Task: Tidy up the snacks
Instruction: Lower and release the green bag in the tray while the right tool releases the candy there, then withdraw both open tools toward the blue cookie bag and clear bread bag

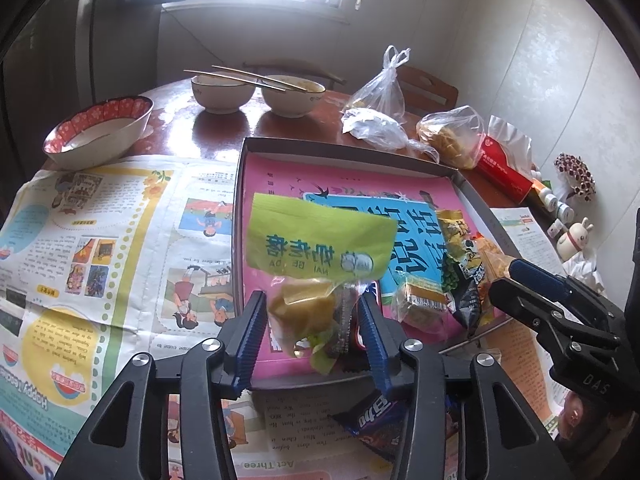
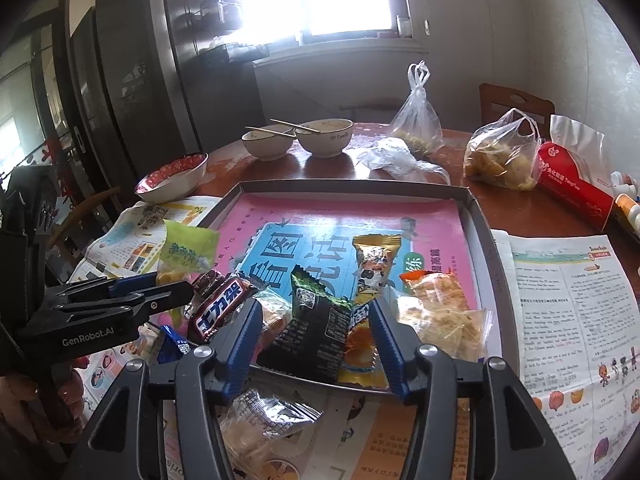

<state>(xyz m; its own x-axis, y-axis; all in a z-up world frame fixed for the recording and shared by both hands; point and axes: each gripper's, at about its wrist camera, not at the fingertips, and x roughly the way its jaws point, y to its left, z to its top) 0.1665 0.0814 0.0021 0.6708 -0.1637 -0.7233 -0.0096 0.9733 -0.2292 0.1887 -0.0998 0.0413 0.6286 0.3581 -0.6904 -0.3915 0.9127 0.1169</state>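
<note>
A shallow grey tray [image 1: 348, 146] [image 2: 352, 187] lined with a pink and blue sheet holds the snacks. My left gripper [image 1: 312, 300] [image 2: 172, 283] is open around a green-topped bag of yellow pieces [image 1: 320, 240] [image 2: 188, 252], which stands up between the pads without being pressed. My right gripper [image 2: 316, 306] [image 1: 506, 278] is open over the tray's near edge. A black and green packet [image 2: 316, 328] and a yellow-orange packet [image 2: 360, 340] lie between its pads. A dark red chocolate bar [image 2: 222, 308] and an orange cracker packet [image 2: 436, 300] lie beside them.
Newspaper [image 1: 100, 240] covers the table around the tray. Loose wrappers [image 2: 264, 412] [image 1: 376, 424] lie in front of it. Behind stand a red-rimmed bowl [image 1: 100, 128], two bowls with chopsticks [image 1: 256, 92], tied plastic bags [image 2: 500, 156] and a red pouch [image 2: 572, 184].
</note>
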